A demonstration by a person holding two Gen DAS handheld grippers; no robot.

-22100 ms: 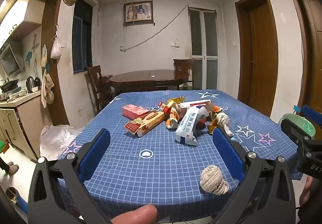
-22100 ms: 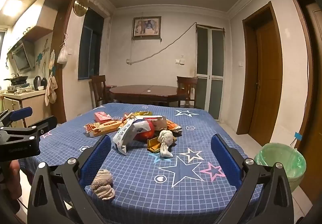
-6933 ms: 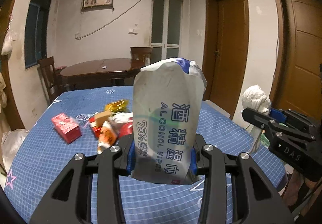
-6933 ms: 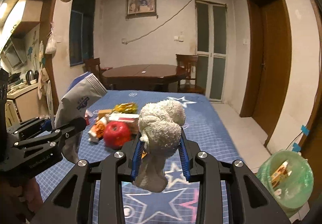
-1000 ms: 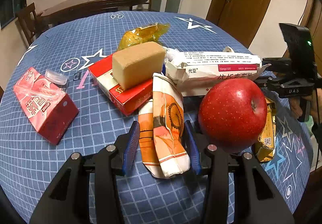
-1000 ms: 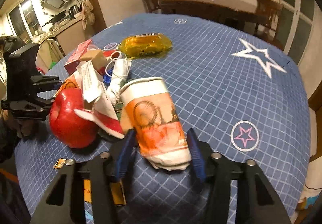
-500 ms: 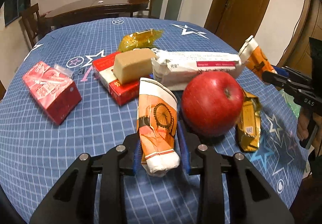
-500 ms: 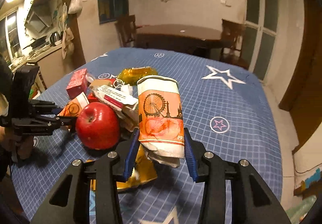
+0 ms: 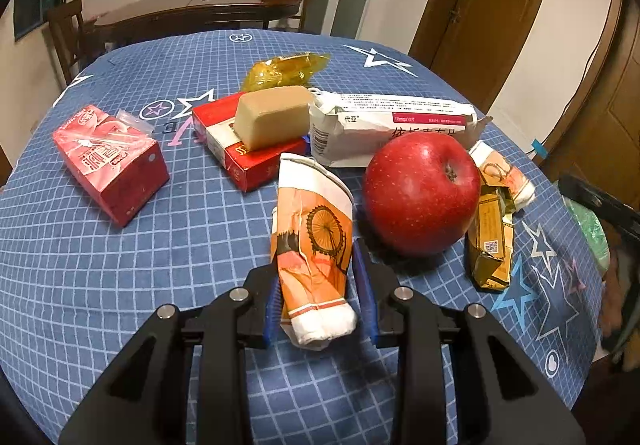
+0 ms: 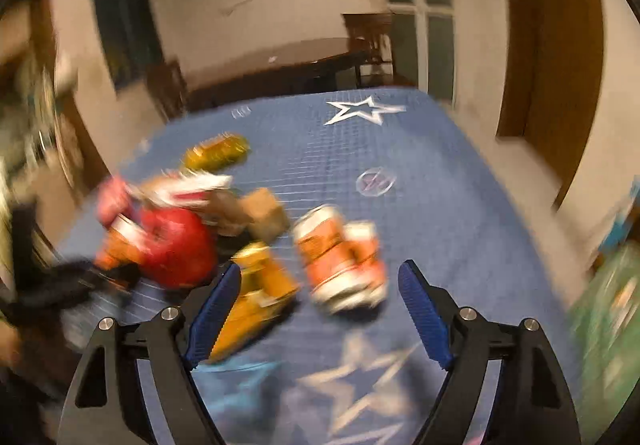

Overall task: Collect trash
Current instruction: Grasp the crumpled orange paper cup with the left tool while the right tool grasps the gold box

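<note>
The left claw [image 9: 320,295] is clenched on a crumpled orange paper cup [image 9: 314,245], its blue pads pressing the cup's lower half while the open rim tilts away toward the pile. The cup sits low over the bench [image 9: 120,265], which wears a blue checked cloth with stars. Just right of the cup, almost against the right pad, stands a red apple [image 9: 422,193], the closest thing crowding that grip. Behind the apple lies a white medicine box [image 9: 394,127]; left of it a tan block [image 9: 272,115] rests on a flat red box [image 9: 240,149], and a yellow wrapper [image 9: 286,69] lies farther back. A red carton [image 9: 110,161] sits apart on the left. To the apple's right a gold wrapper [image 9: 490,241] lies on the cloth with a second crumpled orange cup [image 9: 502,175] touching its far end. The right claw [image 10: 320,313] has its jaws opening, wide apart, with nothing pressed between the pads; in its blurred view the second orange cup [image 10: 340,257] lies on the cloth just beyond the fingertips, the gold wrapper [image 10: 256,293] beside the left pad. At the right edge a green-lined bin [image 10: 608,309] shows beside the bench, too blurred to read its contents.
</note>
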